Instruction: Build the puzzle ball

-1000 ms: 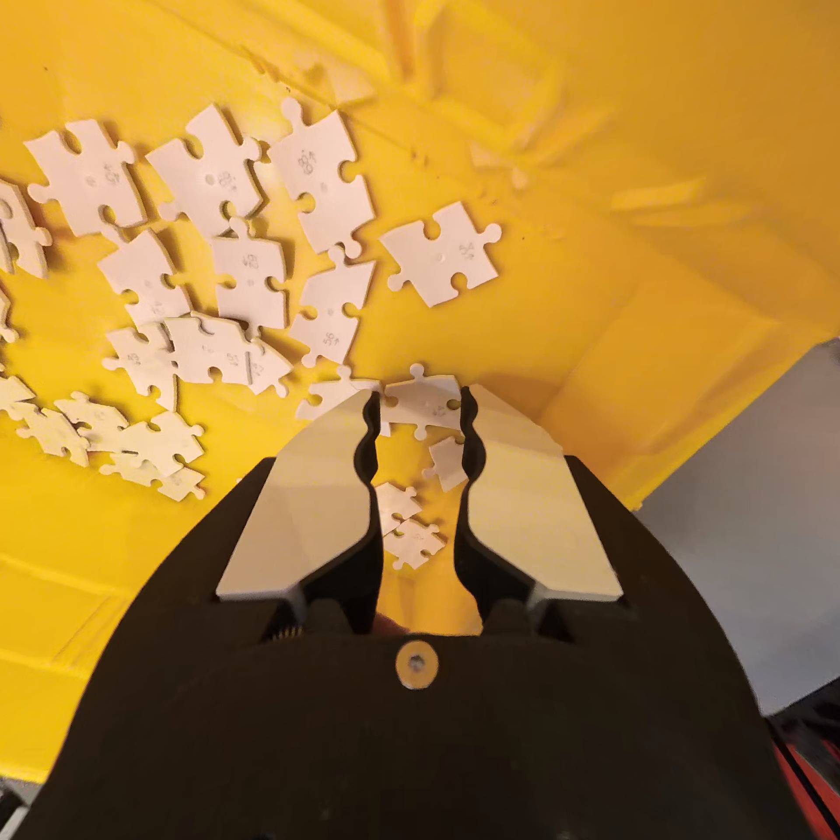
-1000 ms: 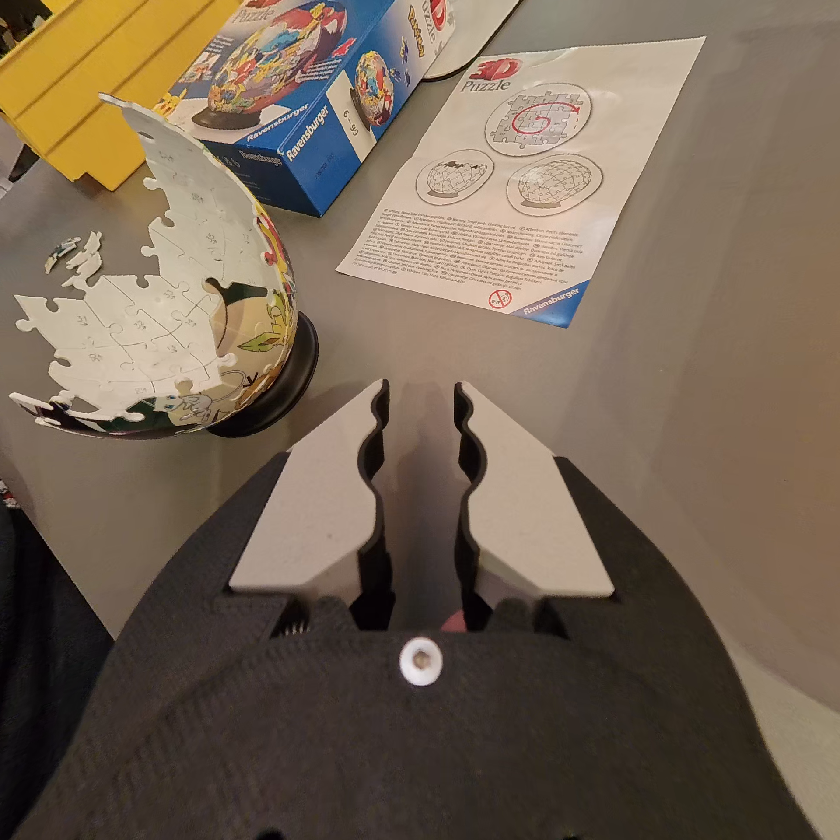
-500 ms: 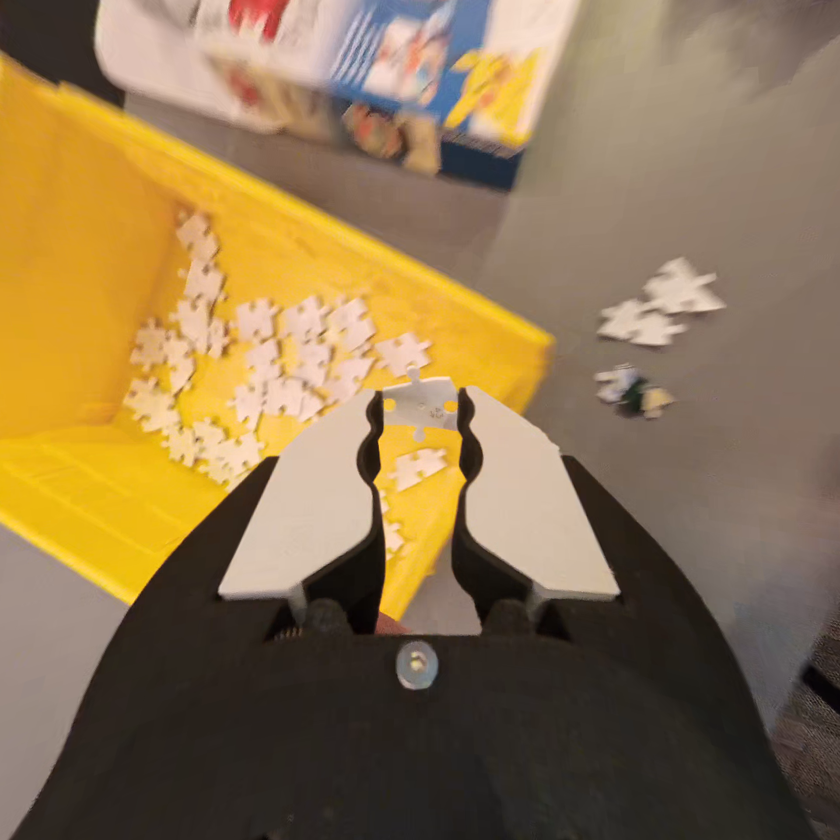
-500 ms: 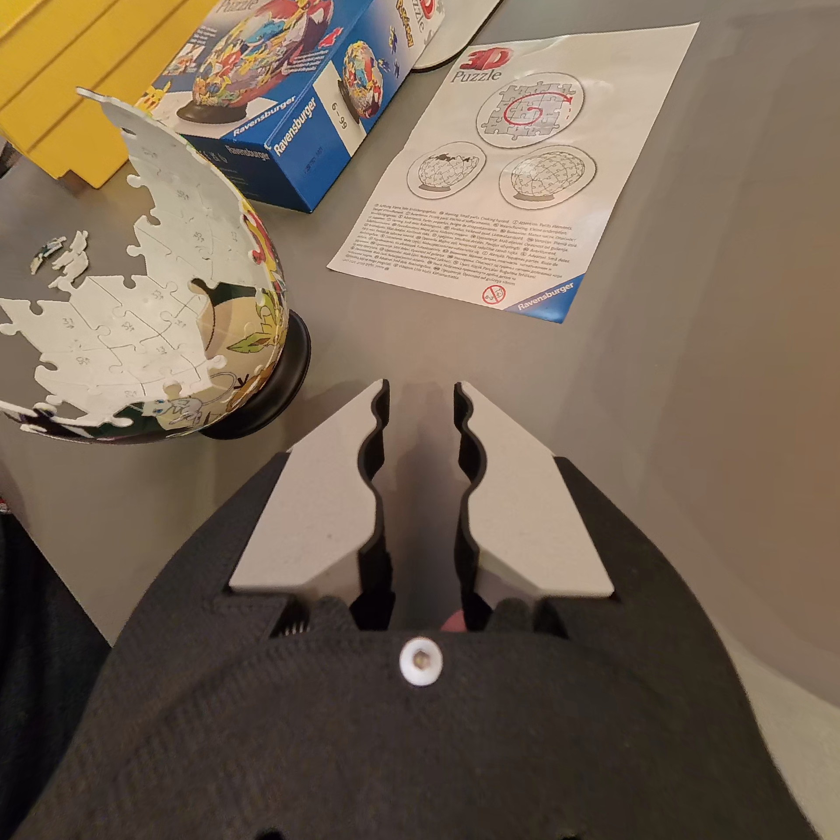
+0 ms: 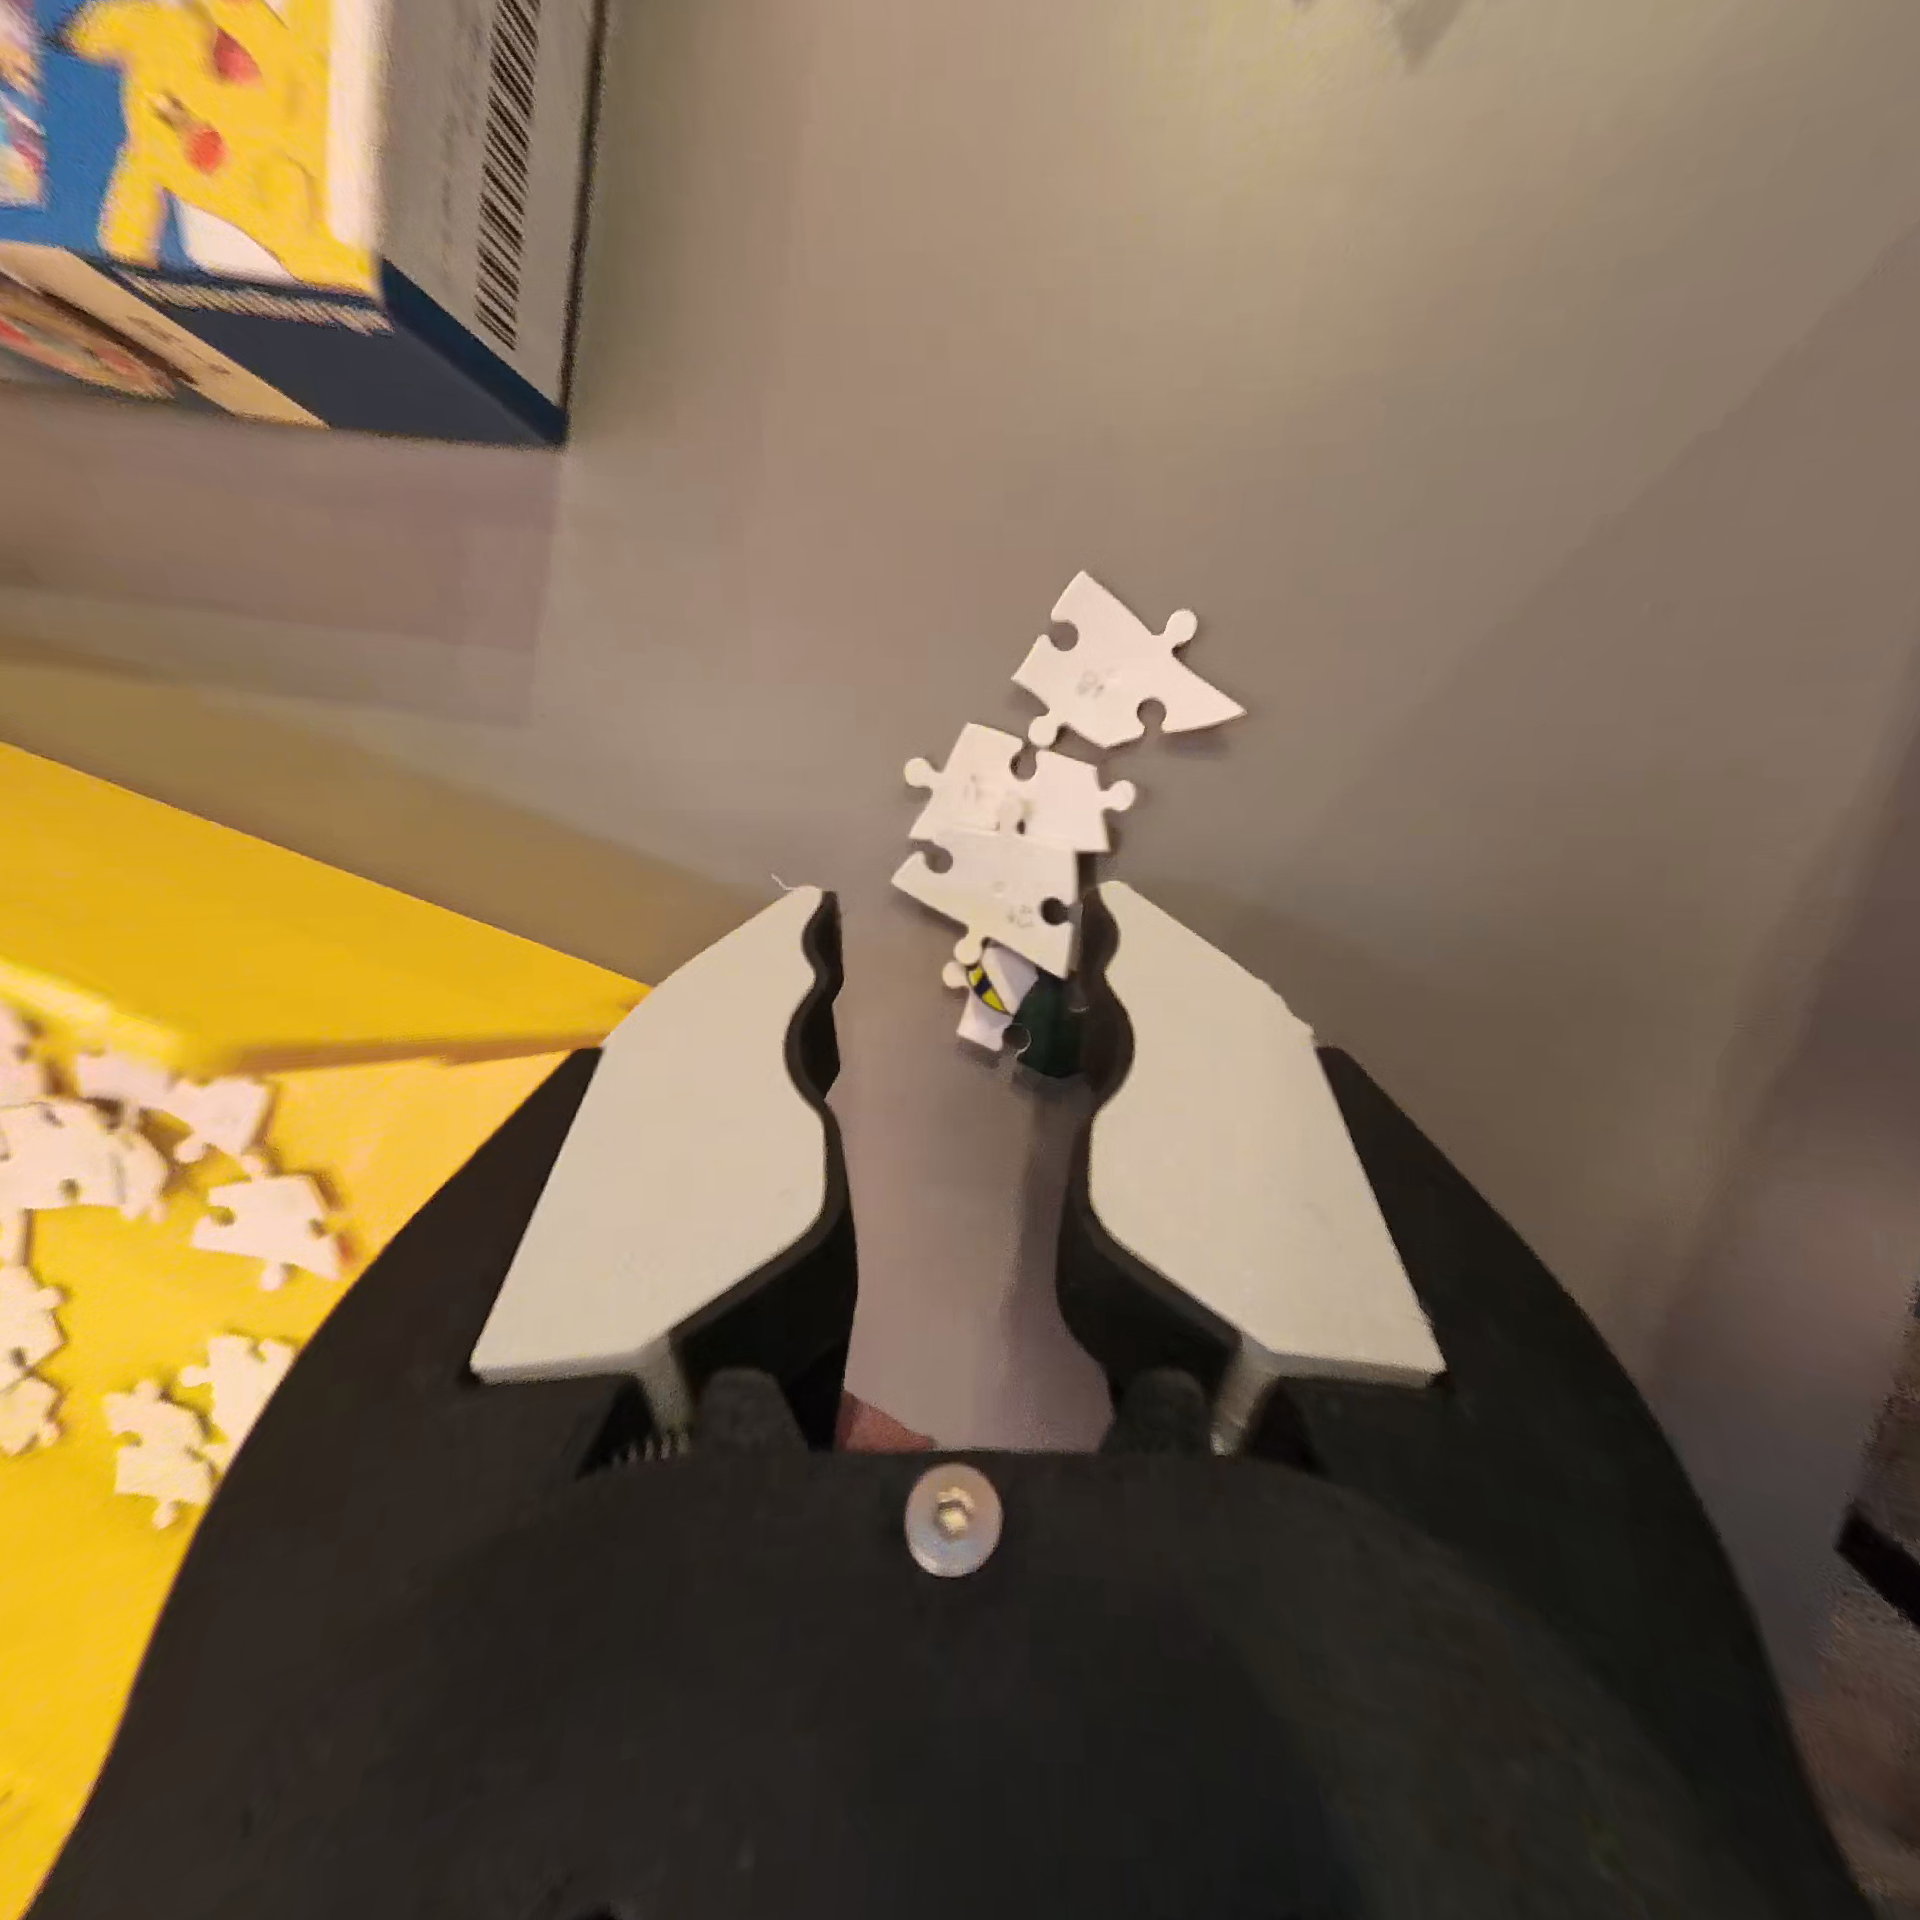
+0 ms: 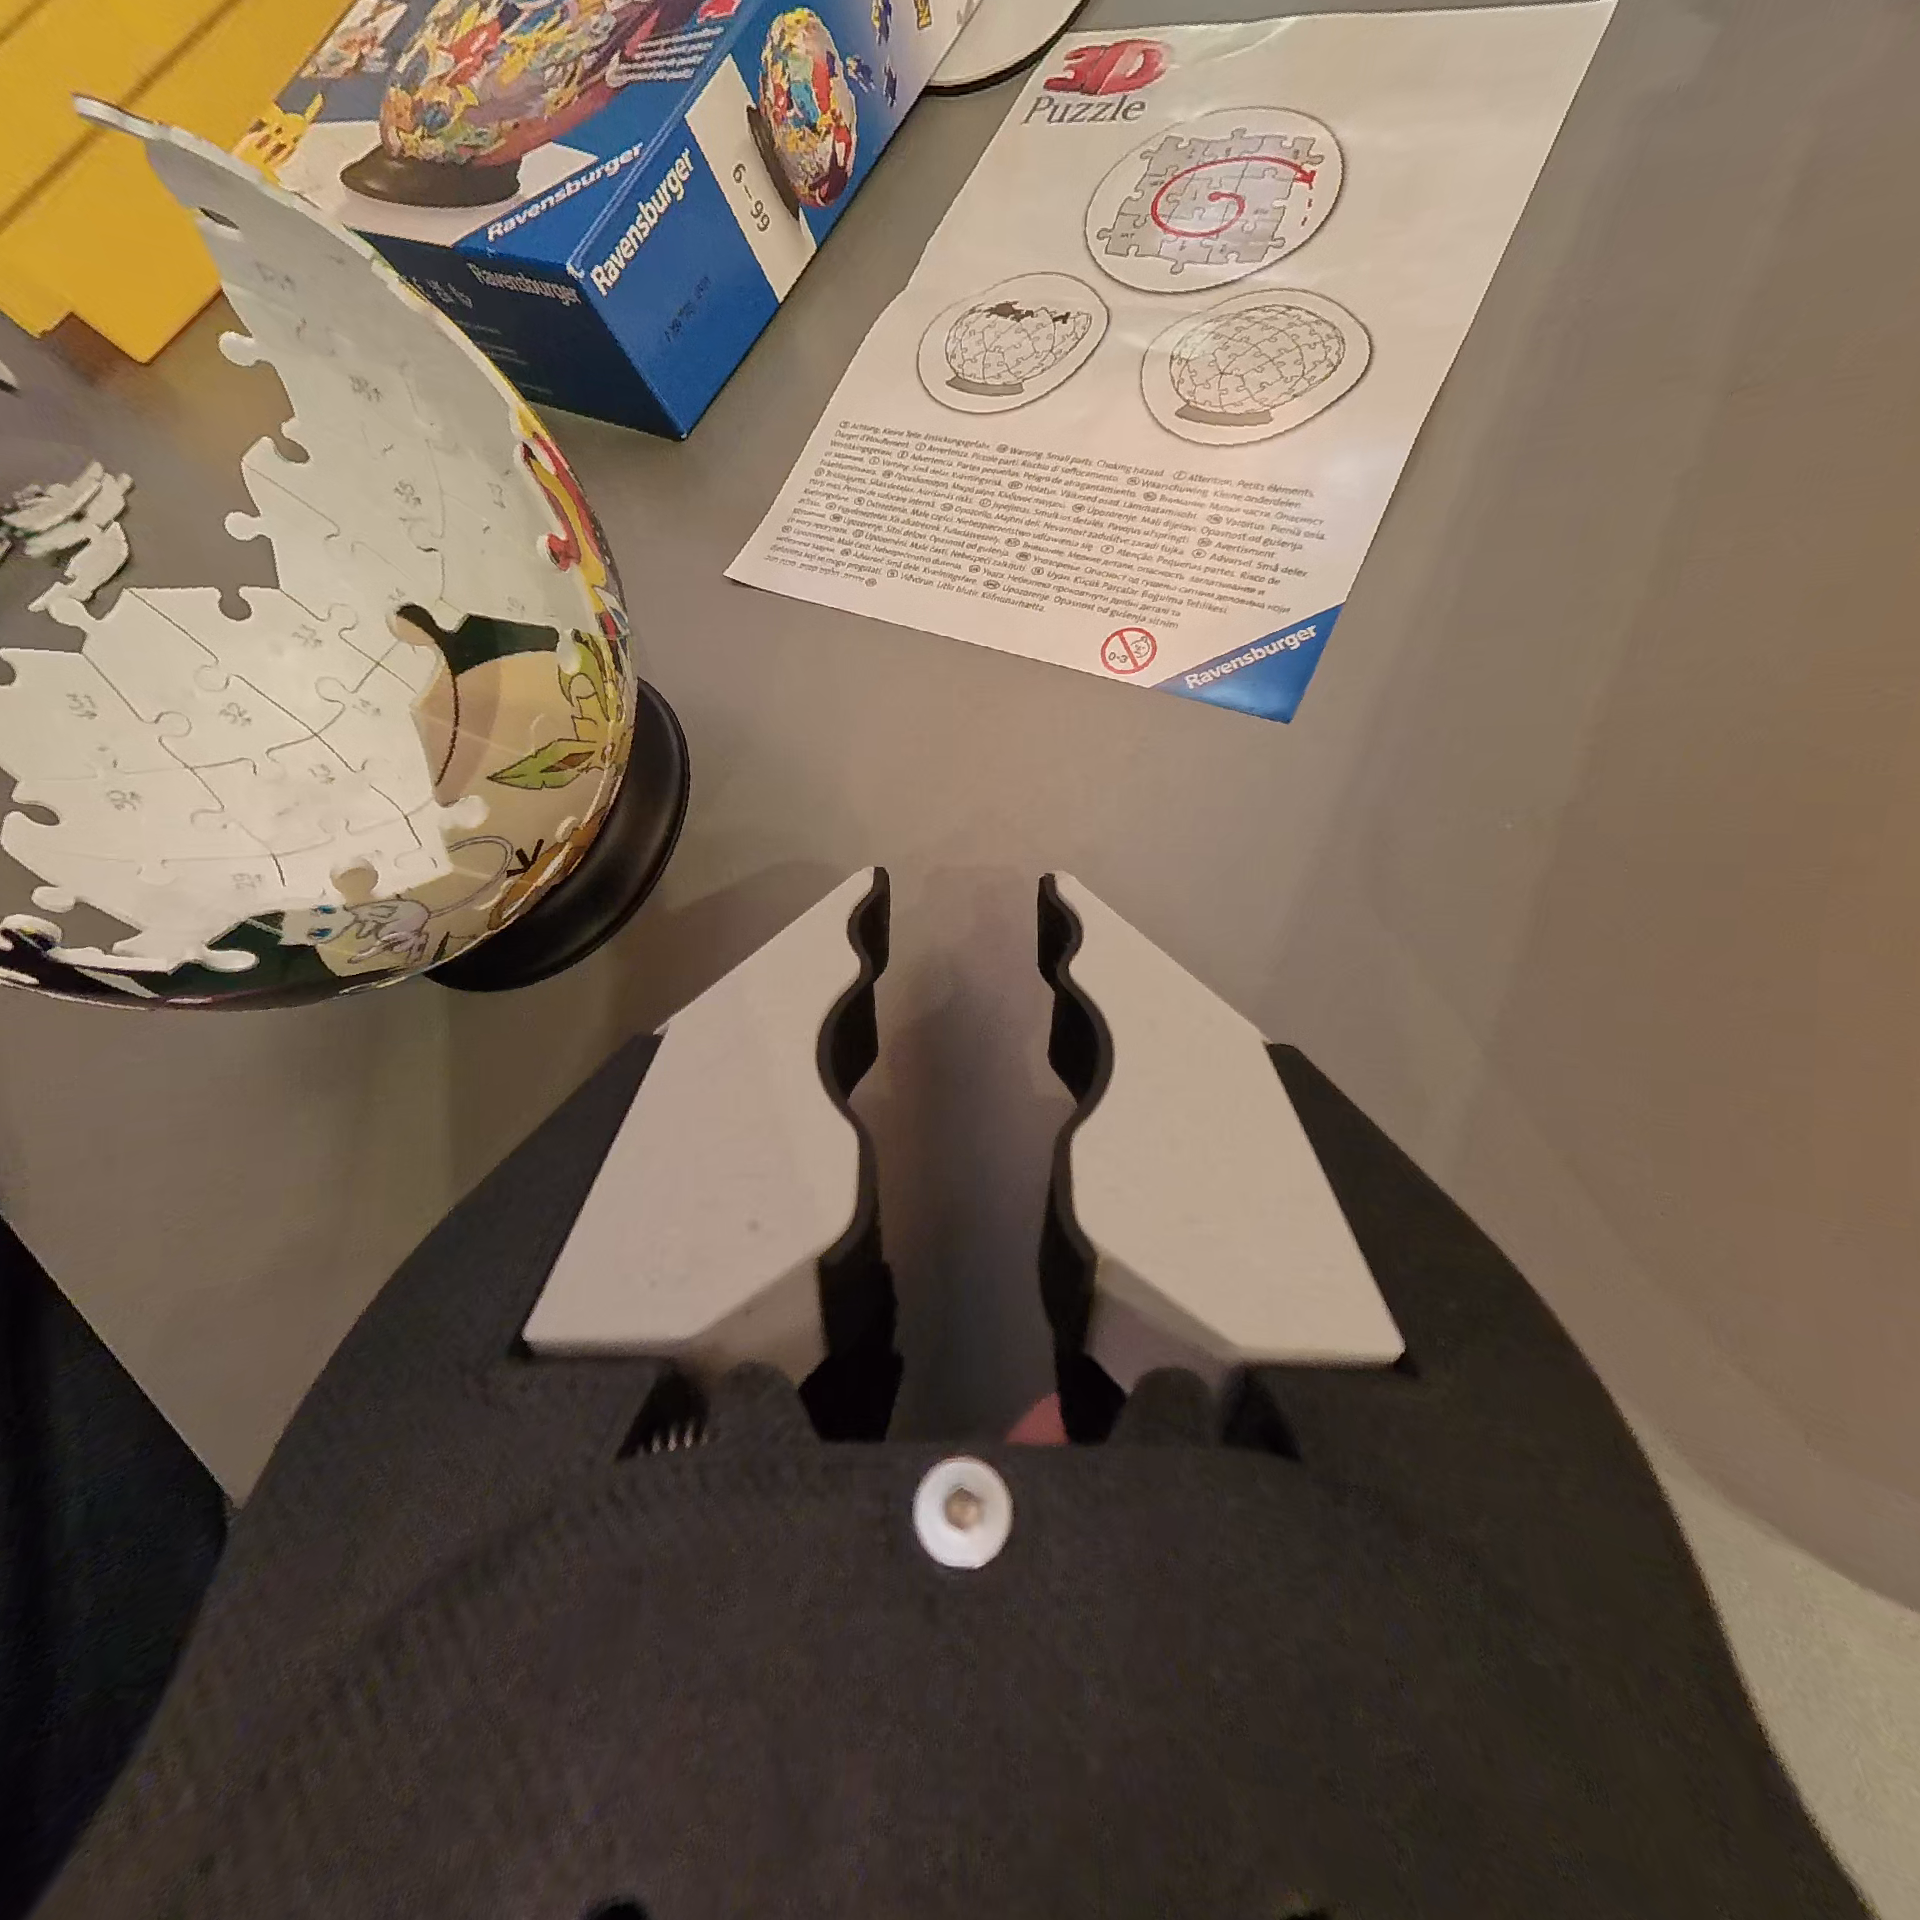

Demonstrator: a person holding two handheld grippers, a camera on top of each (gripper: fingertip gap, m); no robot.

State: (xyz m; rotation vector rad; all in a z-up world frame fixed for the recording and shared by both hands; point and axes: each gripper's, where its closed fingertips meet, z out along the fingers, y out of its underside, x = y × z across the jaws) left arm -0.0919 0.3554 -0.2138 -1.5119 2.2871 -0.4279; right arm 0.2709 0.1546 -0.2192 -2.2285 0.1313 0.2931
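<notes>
Both grippers over grey tabletop (image 6: 1558, 935), fingers parted, nothing held.

Left wrist view: yellow plastic bin (image 5: 260, 935) with loose white pieces, left gripper (image 5: 961, 914) wide over small white puzzle-piece cluster (image 5: 1018, 831). Right wrist view: half-built puzzle ball (image 6: 312, 644) on black stand, right gripper (image 6: 961, 894) narrowly apart.

Left tongs (image 5: 961, 914) gape above loose puzzle pieces (image 5: 1003, 831) on the grey table (image 5: 1351, 416), yellow bin (image 5: 260, 935) at left
</notes>
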